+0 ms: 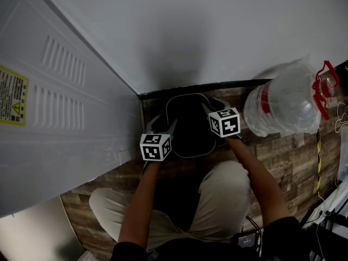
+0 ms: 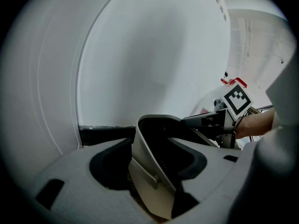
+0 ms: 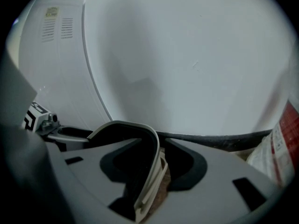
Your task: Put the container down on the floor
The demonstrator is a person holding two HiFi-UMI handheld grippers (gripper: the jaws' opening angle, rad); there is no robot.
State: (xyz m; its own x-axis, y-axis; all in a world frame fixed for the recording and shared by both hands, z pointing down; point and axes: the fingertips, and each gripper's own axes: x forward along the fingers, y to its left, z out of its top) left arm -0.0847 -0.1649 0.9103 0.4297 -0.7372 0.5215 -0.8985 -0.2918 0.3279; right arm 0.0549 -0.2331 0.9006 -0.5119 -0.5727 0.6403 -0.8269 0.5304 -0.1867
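Evidently the left gripper [image 1: 161, 125] stands jaws apart astride the rim at nine o'clock of the container [image 1: 189, 125], which sits on the floor [image 1: 293, 151]; it looks light, stiff and thin-walled, best gripped at opposite rims; the right gripper [image 1: 215, 107], equally spread, straddles three o'clock.

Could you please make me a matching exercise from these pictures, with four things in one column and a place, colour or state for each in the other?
Things
1. container
2. water bottle
3. yellow label
4. left gripper

Descriptions
A. clear, with a red handle
B. jaws apart, one on each side of the container's side
C. dark inside, at the foot of the wall
D. on the white appliance at the left

Pairs: 1-C, 2-A, 3-D, 4-B.
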